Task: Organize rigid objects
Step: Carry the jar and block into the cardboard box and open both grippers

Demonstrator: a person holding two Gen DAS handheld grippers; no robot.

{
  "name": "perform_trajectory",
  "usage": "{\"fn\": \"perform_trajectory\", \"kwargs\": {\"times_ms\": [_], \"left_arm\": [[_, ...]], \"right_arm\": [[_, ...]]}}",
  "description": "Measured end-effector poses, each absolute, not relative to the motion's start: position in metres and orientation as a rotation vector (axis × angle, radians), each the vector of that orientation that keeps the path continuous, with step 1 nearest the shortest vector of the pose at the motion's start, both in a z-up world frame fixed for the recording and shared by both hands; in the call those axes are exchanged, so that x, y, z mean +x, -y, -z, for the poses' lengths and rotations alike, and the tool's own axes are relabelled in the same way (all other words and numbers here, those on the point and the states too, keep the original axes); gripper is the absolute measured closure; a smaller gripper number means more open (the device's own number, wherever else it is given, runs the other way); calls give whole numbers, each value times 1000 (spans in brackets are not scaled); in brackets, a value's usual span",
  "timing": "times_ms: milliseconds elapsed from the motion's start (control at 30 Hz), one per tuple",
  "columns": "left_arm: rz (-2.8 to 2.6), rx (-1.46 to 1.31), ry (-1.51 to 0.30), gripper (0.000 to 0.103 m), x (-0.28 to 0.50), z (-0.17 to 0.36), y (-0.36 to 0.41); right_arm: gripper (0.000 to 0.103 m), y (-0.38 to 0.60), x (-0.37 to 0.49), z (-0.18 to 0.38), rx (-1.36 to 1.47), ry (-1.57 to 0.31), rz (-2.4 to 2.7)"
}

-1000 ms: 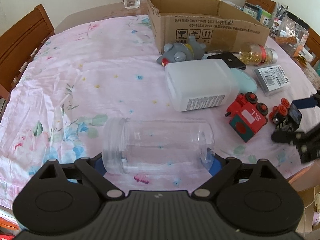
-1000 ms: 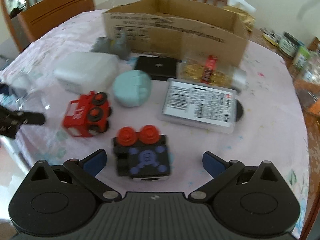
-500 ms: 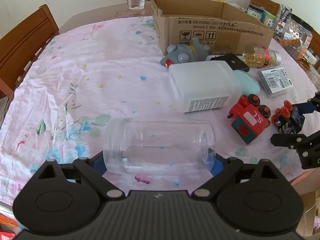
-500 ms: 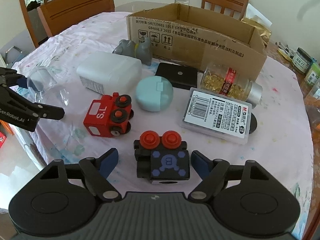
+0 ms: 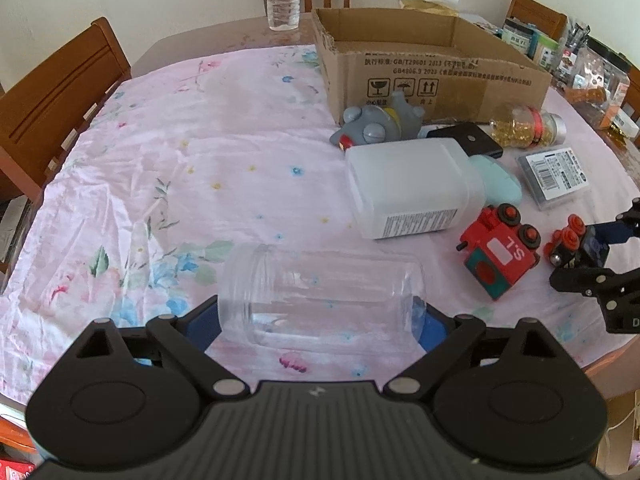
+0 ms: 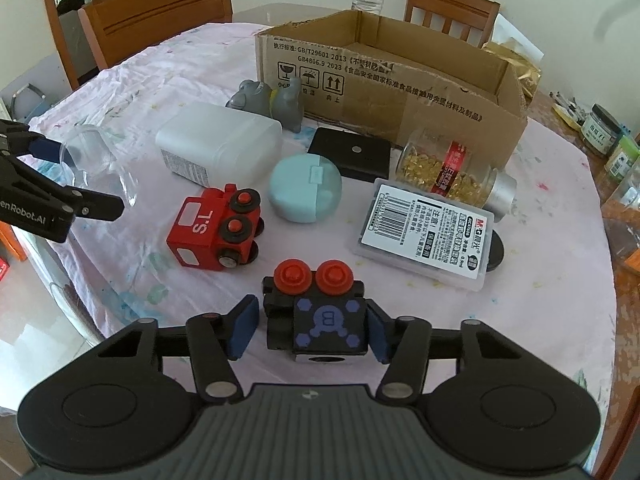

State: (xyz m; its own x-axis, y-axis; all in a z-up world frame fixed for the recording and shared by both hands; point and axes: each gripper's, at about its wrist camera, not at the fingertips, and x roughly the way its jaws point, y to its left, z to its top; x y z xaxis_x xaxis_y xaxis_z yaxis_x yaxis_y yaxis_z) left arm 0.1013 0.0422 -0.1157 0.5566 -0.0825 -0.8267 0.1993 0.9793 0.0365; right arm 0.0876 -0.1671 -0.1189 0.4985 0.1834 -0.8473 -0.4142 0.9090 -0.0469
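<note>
Low in the frame, our right gripper (image 6: 312,328) has just been closing its fingers around the black toy (image 6: 320,316) to lift it. Our left gripper (image 5: 320,320) has its fingers wide, hugging the clear jar (image 5: 320,296) by its ends.

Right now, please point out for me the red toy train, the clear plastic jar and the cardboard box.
red toy train (image 6: 208,228): right wrist view, on its red side by the white label.
clear plastic jar (image 5: 320,300): left wrist view, middle of its wall.
cardboard box (image 6: 400,108): right wrist view, printed front wall.
</note>
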Motion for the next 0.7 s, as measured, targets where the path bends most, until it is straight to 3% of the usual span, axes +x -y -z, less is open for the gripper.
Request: {"fn": "perform_trajectory", "kwargs": {"times_ms": [400, 700], "left_arm": [[206, 179, -971, 12, 109, 103, -46], [385, 246, -954, 12, 133, 55, -49]], "right_arm": [[47, 166, 92, 112, -271, -1013, -349], [47, 168, 104, 75, -256, -986, -275]]}}
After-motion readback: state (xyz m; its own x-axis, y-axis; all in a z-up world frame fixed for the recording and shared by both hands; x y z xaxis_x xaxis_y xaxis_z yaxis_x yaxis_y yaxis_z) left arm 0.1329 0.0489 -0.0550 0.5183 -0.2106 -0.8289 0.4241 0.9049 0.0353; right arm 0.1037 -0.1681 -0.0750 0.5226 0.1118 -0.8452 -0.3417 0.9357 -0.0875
